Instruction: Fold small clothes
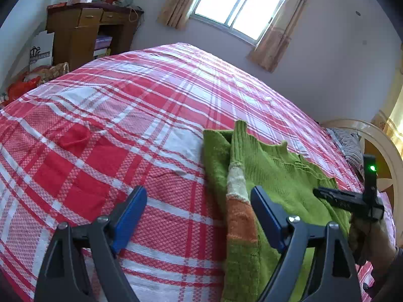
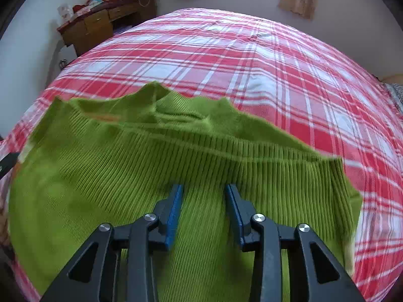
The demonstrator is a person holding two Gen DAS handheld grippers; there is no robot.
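Observation:
A small green knit sweater (image 1: pixel 284 176) lies on the red and white plaid bed (image 1: pixel 126 115). One sleeve with cream and orange bands (image 1: pixel 239 201) is folded over its left side. My left gripper (image 1: pixel 199 201) is open above the sweater's left edge, holding nothing. In the right wrist view the sweater's ribbed hem (image 2: pixel 176 161) fills the lower frame. My right gripper (image 2: pixel 203 196) is open just above the ribbed fabric, with nothing between its blue pads. The right gripper also shows in the left wrist view (image 1: pixel 350 198) over the sweater's right side.
A wooden desk (image 1: pixel 90 30) with clutter stands at the far left by the wall. A window (image 1: pixel 241 2) with curtains is behind the bed. A headboard and striped pillow (image 1: pixel 350 146) are at the right. Bags lie on the floor at the left (image 1: pixel 22 85).

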